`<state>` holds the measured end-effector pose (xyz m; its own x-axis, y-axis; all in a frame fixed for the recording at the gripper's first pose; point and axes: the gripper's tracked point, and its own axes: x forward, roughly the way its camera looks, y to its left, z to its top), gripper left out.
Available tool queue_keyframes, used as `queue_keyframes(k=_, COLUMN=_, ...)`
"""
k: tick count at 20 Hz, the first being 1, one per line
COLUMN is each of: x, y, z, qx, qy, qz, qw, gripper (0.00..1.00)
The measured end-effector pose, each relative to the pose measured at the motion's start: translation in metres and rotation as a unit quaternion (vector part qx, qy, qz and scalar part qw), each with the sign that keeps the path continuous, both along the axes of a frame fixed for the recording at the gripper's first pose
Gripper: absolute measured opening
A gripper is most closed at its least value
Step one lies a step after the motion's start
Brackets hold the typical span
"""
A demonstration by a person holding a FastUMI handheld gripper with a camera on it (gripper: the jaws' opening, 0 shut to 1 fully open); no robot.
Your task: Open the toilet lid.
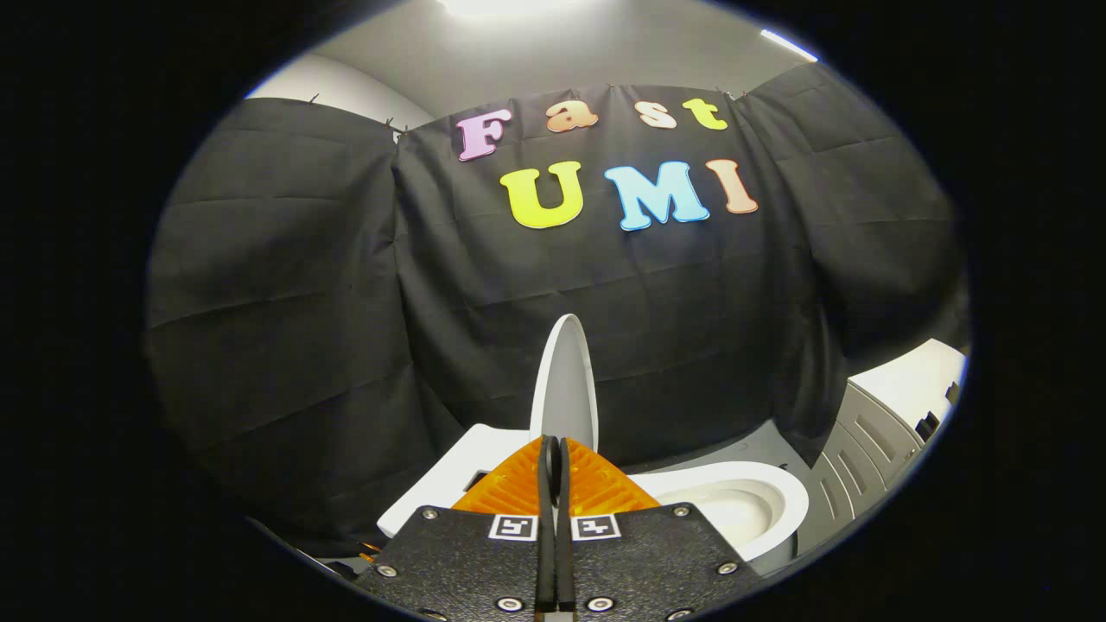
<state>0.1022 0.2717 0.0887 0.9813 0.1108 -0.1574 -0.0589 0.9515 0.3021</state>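
Nearest, the gripper (553, 458) points forward with its jaws pressed together, the two fingers (545, 518) meeting along a thin seam with nothing held between them. Their tips sit right in front of the lower part of the toilet lid (566, 380), though I cannot tell whether they touch it.

Just beyond the fingertips the lid stands raised and nearly upright, seen edge-on as a tall, narrow white oval. To the right of the fingers, a little further on, the toilet bowl (743, 505) lies uncovered, its white seat ring and pale hollow open to the room. To the left of the lid a flat white surface (458, 466) of the toilet's body shows, sloping down toward the near side.

Further right stands a grey cabinet (864, 458) with ribbed panels and a white top. Behind everything hangs the black cloth wall (302, 302), creased in folds, with a pale ceiling (536, 52) and a bright light above it.
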Motion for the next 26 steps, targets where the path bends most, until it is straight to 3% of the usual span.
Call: queue_keyframes(k=26, x=0.012, y=0.124, z=0.003, qx=-0.066, qy=-0.017, qz=0.100, qw=0.993, gripper=0.01)
